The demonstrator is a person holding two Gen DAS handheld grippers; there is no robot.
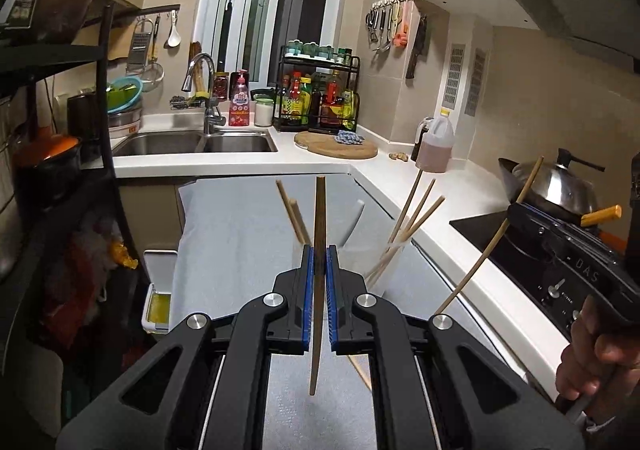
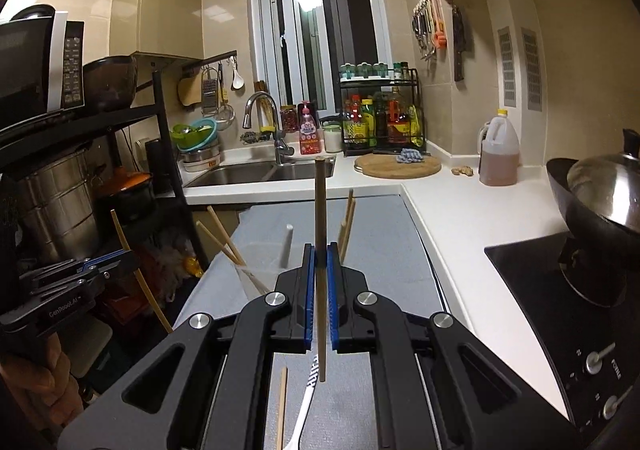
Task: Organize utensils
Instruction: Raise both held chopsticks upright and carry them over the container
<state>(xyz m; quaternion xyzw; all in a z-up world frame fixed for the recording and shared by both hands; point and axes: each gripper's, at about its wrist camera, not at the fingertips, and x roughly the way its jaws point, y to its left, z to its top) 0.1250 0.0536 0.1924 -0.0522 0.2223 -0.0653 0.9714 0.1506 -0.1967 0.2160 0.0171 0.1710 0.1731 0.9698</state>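
— Between my left gripper's point(image 1: 320, 262) blue pads, what are you seeing?

— I'm clamping a dark chopstick point(image 1: 319, 250) upright at frame centre, above the grey mat point(image 1: 240, 234).

— And the other one?

— My right gripper point(image 2: 320, 262) is pinching its own chopstick point(image 2: 320, 230) at centre frame. A clear container point(image 2: 260, 262) holding more chopsticks is standing just behind, left of centre.
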